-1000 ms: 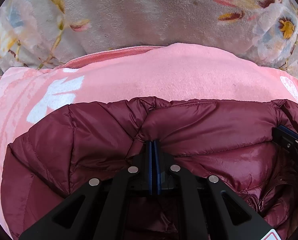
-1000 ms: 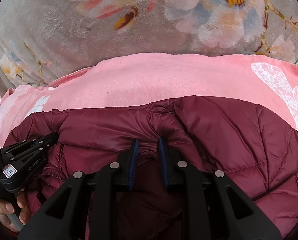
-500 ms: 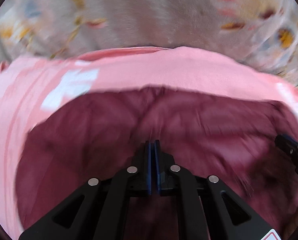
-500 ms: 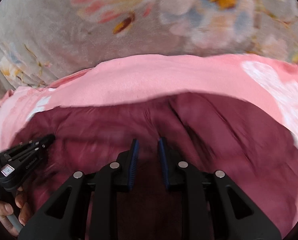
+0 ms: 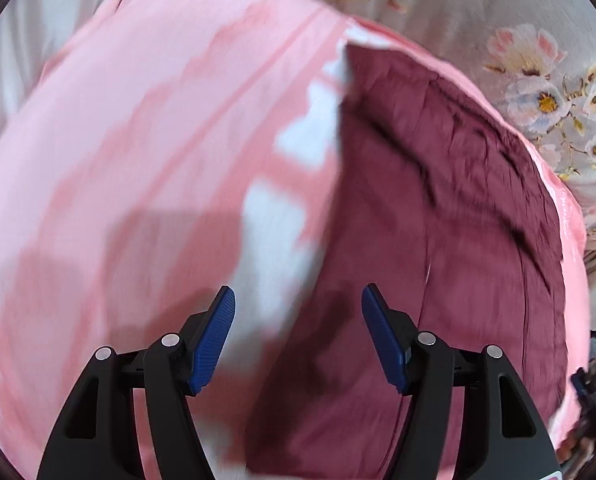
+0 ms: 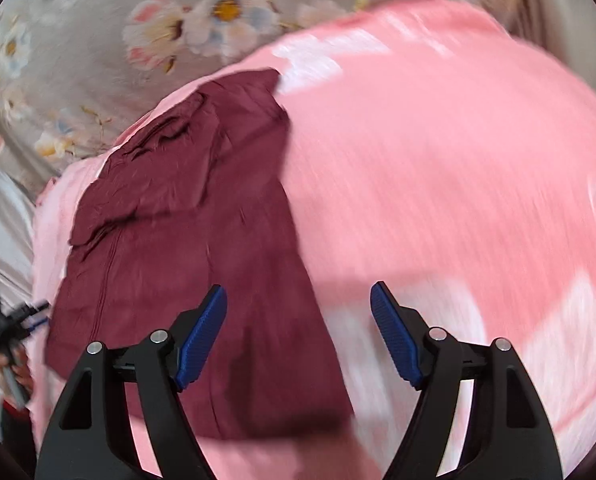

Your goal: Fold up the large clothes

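Lying flat on the pink blanket with white patches (image 5: 170, 128), your dark maroon quilted puffer jacket (image 5: 437, 240) shows as a folded, roughly rectangular bundle with creased layers along its far edge. From your left wrist camera it fills the right half of the view; from your right wrist camera the same jacket (image 6: 186, 248) sits to the left, with the pink blanket (image 6: 437, 160) spreading to the right. Your left gripper (image 5: 298, 336) has its blue-padded jaws spread wide with nothing between them, held above the jacket's near left edge where maroon meets pink. Your right gripper (image 6: 298, 332) is likewise spread wide and holding nothing, above the jacket's right edge. Both views are motion-blurred, so you cannot tell fine stitching. Beyond the blanket lies a grey floral-print bedspread (image 6: 98, 40), visible along the far side in both views.
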Tool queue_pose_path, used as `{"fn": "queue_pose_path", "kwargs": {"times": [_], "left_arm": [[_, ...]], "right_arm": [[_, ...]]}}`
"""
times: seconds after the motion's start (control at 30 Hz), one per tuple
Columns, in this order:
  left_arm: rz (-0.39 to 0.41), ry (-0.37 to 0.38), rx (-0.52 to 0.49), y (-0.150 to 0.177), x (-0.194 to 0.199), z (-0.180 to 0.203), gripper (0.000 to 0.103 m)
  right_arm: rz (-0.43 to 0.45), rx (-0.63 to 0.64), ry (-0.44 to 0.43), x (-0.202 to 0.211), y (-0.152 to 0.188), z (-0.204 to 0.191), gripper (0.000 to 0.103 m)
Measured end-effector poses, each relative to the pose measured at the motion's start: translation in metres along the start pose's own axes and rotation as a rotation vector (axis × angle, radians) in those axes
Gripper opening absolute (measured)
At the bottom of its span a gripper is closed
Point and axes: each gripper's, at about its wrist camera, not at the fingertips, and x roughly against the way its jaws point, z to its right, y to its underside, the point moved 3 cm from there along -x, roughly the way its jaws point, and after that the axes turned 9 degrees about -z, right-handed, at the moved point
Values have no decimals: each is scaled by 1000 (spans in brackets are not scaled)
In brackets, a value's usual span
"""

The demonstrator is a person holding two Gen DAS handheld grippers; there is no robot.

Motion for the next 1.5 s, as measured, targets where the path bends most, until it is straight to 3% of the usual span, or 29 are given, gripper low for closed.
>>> {"fn": "queue_pose_path", "kwargs": {"times": [0.2, 0.23, 0.27, 0.33, 0.37, 0.4, 0.47, 0.6, 0.8, 0.87, 1.0, 1.1, 1.17, 1.23, 1.5], "left_arm": [[4, 46, -14, 38, 0, 18, 60], [6, 34, -23, 39, 0, 23, 57], [8, 1, -41, 41, -1, 29, 41], [29, -37, -66, 45, 4, 33, 16], [35, -30, -72, 47, 9, 35, 5], [47, -9, -71, 49, 16, 35, 3], [70, 22, -80, 56, 31, 33, 2], [122, 73, -121, 80, 79, 28, 2], [203, 161, -156, 156, 169, -6, 2], [232, 220, -139, 185, 203, -21, 2], [318, 250, -167, 206, 258, -13, 2], [369, 236, -199, 196, 277, 1, 2], [377, 202, -198, 173, 275, 8, 2], [374, 151, -191, 141, 261, 17, 3], [268, -83, -187, 28, 143, 54, 5]], "right_arm": [[-11, -12, -82, -15, 24, -6, 72], [-19, -4, -86, -21, 26, -10, 73], [-19, 9, -78, -24, 29, -13, 71], [7, 39, -23, -25, 34, -21, 56], [-3, 26, -51, -24, 36, -22, 29], [-9, -14, -113, -21, 38, -21, 14], [21, -22, -131, -6, 44, -21, 7], [98, 78, -153, 54, 73, -40, 5], [227, 213, -187, 172, 149, -48, 5], [270, 218, -222, 203, 164, -47, 5], [371, 253, -242, 256, 171, -61, 5], [421, 245, -256, 268, 148, -76, 5], [435, 225, -276, 261, 120, -82, 5], [434, 209, -242, 244, 93, -88, 5], [310, 79, -102, 115, 2, -86, 5]]}}
